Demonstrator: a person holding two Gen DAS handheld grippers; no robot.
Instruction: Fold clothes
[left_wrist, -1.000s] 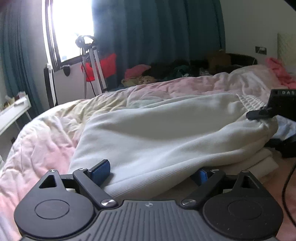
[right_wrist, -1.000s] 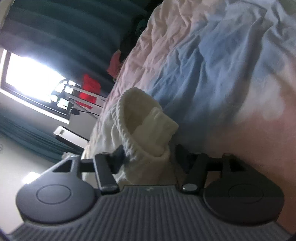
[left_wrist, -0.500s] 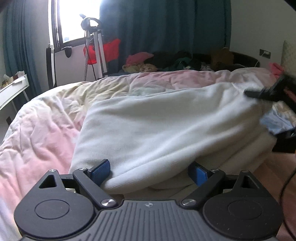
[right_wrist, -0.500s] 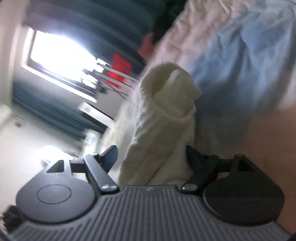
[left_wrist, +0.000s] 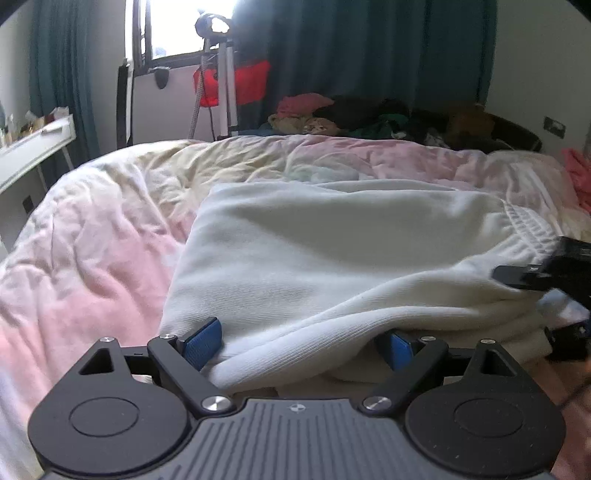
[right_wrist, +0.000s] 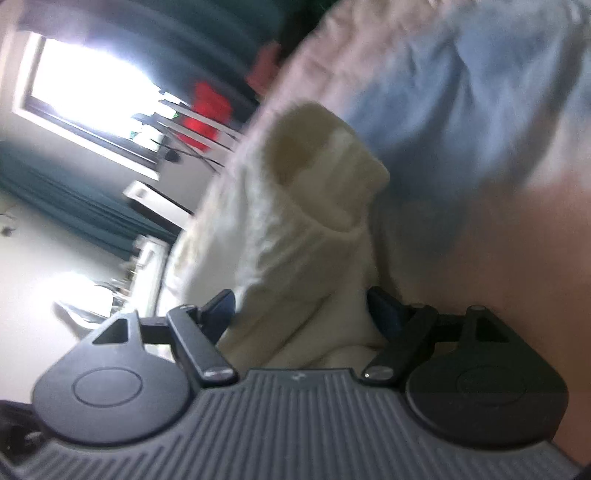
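Note:
A cream-white knit garment (left_wrist: 332, 251) lies folded on the bed, with its thick near edge running across the bottom of the left wrist view. My left gripper (left_wrist: 303, 341) is open, its blue pads wide apart on either side of that folded edge. In the right wrist view, which is rolled sideways and blurred, the end of the same garment (right_wrist: 295, 221) stands up as a rolled fold with a ribbed hem. My right gripper (right_wrist: 299, 310) is open around the base of the fold. The right gripper also shows as a dark shape (left_wrist: 546, 273) at the garment's right end.
The bed has a crumpled pink, cream and pale blue duvet (left_wrist: 92, 258). A heap of mixed clothes (left_wrist: 351, 114) lies past its far edge, below dark curtains. A tripod (left_wrist: 214, 74) with a red cloth stands by the window. A white desk (left_wrist: 33, 144) is at far left.
The right gripper's fingers have spread wider around the fold and the fold has lifted up. The left wrist view has tilted and drawn back a little; the left fingers kept the same spread.

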